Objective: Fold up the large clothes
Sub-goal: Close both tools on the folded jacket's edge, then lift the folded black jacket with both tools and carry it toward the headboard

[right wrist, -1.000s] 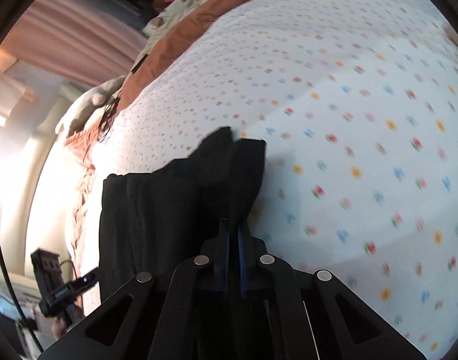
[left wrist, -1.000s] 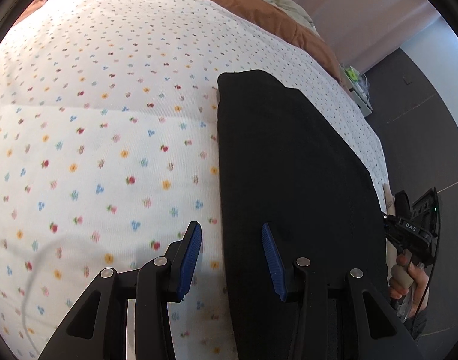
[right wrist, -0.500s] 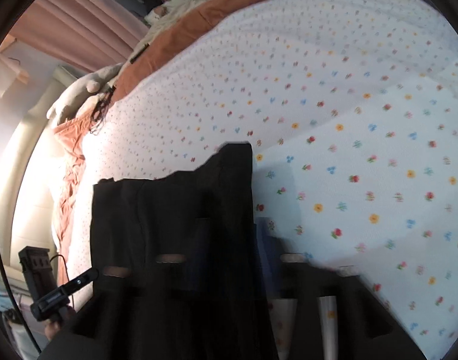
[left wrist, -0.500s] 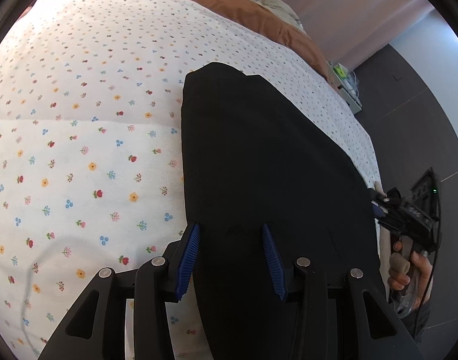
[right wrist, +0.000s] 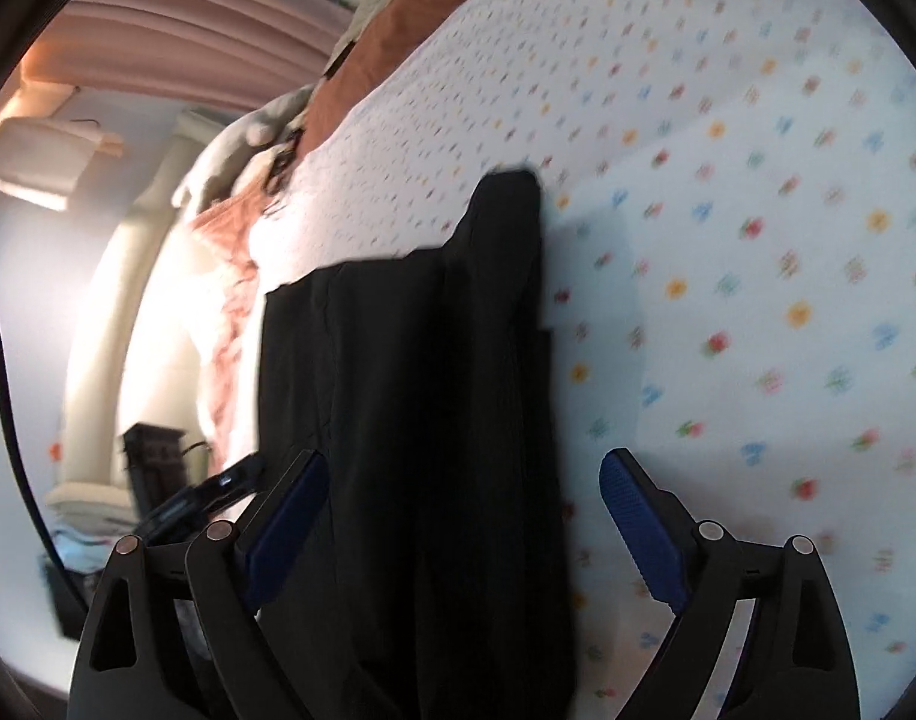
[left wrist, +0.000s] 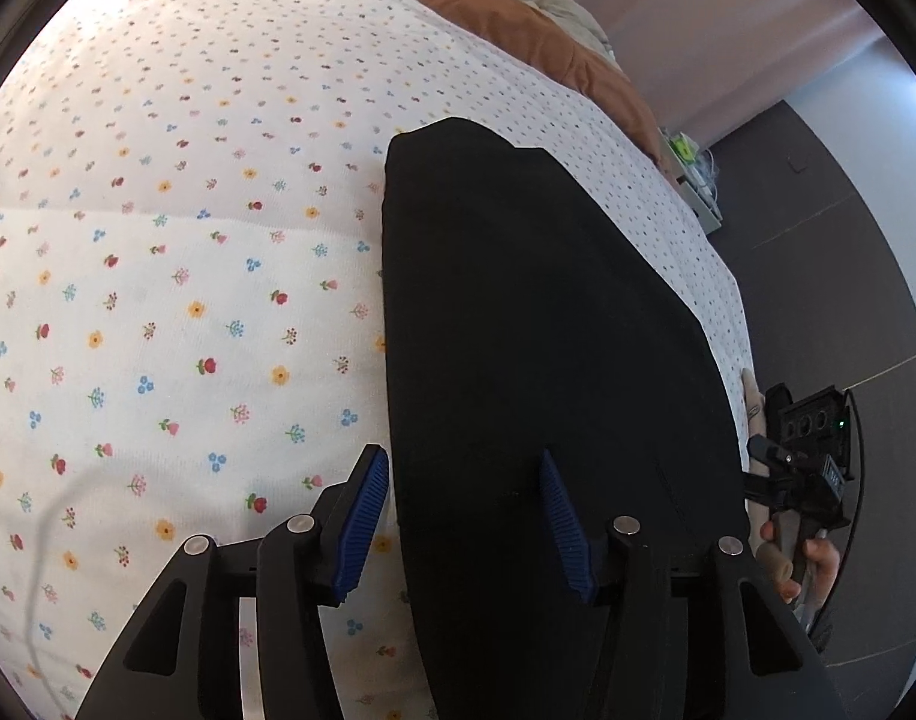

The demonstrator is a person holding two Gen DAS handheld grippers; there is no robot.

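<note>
A black garment (left wrist: pixel 541 324) lies folded in a long flat strip on the flowered bed sheet (left wrist: pixel 176 276). My left gripper (left wrist: pixel 465 513) is open over the garment's near left edge, holding nothing. In the right wrist view the same garment (right wrist: pixel 422 396) lies with folded layers showing, and my right gripper (right wrist: pixel 462 531) is open wide above its near end, blue pads (right wrist: pixel 637 528) apart and empty. The right gripper with the hand holding it also shows in the left wrist view (left wrist: pixel 799 480), beside the bed's edge.
A brown blanket (left wrist: pixel 577 54) and crumpled bedding lie at the head of the bed. Dark floor (left wrist: pixel 829 276) lies to the right of the bed, with a small shelf of items (left wrist: pixel 697 174) by a pink curtain. A cream pillar (right wrist: pixel 128 300) stands at the left.
My right gripper was shut on the garment's corner a second ago; it has let go and opened wide. My left gripper stayed open and shifted slightly over the garment's edge.
</note>
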